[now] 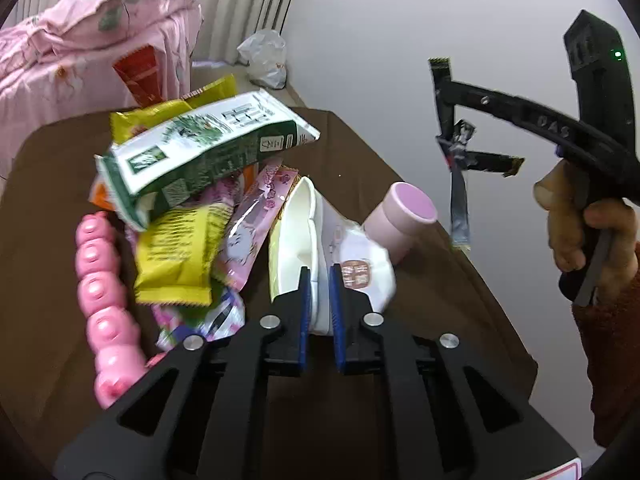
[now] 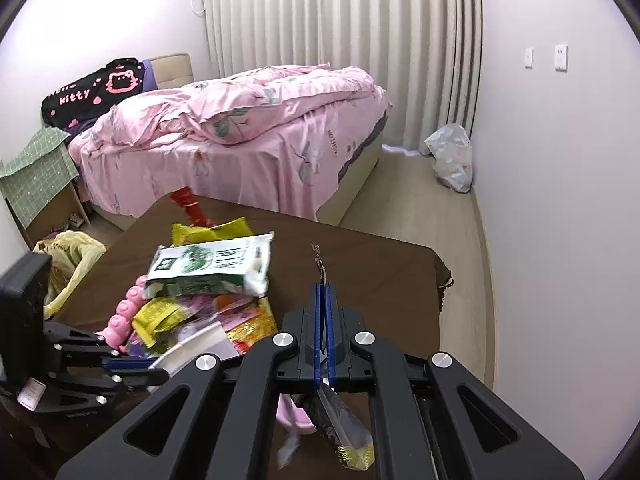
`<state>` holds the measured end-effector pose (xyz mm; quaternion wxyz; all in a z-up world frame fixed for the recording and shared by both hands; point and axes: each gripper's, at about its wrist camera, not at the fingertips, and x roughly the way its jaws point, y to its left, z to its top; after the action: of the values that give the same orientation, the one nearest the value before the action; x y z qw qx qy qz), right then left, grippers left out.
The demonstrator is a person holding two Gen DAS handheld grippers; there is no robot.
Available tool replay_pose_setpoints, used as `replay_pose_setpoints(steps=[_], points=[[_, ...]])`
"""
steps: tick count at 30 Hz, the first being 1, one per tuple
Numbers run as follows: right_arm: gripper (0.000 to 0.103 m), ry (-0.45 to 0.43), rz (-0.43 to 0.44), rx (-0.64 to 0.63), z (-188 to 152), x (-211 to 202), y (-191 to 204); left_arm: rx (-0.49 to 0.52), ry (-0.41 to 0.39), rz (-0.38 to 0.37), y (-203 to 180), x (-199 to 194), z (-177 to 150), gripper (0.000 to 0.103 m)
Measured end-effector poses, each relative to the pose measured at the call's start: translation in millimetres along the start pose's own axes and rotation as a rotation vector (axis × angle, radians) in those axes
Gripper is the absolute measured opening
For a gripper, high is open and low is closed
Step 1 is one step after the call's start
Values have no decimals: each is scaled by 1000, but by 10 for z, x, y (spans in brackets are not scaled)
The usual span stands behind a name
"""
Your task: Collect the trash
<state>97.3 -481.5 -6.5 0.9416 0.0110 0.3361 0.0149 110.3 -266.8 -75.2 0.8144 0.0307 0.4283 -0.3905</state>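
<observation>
I'm looking into a bedroom: a bed [image 2: 248, 128] under a rumpled pink quilt, pale curtains behind it, and a white plastic bag [image 2: 450, 156] on the floor by the wall. Nearer me sits the brown surface [image 2: 380, 264], with a heap of trash on its left half. Biggest in the heap is a green-and-white packet [image 1: 204, 148] lying on top, with yellow wrappers [image 1: 176, 256] under it, a pink wrapper [image 1: 256, 220] beside those, and a pink bumpy toy [image 1: 104, 304] along the left edge. A pink cylindrical cup [image 1: 400, 216] lies tipped over just right of the pile. My left gripper [image 1: 319, 292] has its jaws pressed onto the rim of a white paper bowl [image 1: 300, 236] at the front of the heap. My right gripper [image 2: 323, 320], held by a hand [image 1: 580, 224] up off the surface, is squeezed tight on a bundle of dark sachet strips [image 1: 460, 152] that dangle below it in the air.
</observation>
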Motion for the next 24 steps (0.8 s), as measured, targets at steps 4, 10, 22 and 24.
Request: replay_pose_setpoints(steps=[4,10,22,24], points=[[4,-1,30,-17,-46,-81,214,0,10,7,84,-244,-145,8],[4,44,127,-14,-305,-101,592,-60,22,18,388,-463,-316,8],[5,183,146,24,-1006,143,737,-108,-123,52,607,-463,-147,49],[8,173,114,13,-1073,105,715,-110,-123,73,591,-342,-14,50]])
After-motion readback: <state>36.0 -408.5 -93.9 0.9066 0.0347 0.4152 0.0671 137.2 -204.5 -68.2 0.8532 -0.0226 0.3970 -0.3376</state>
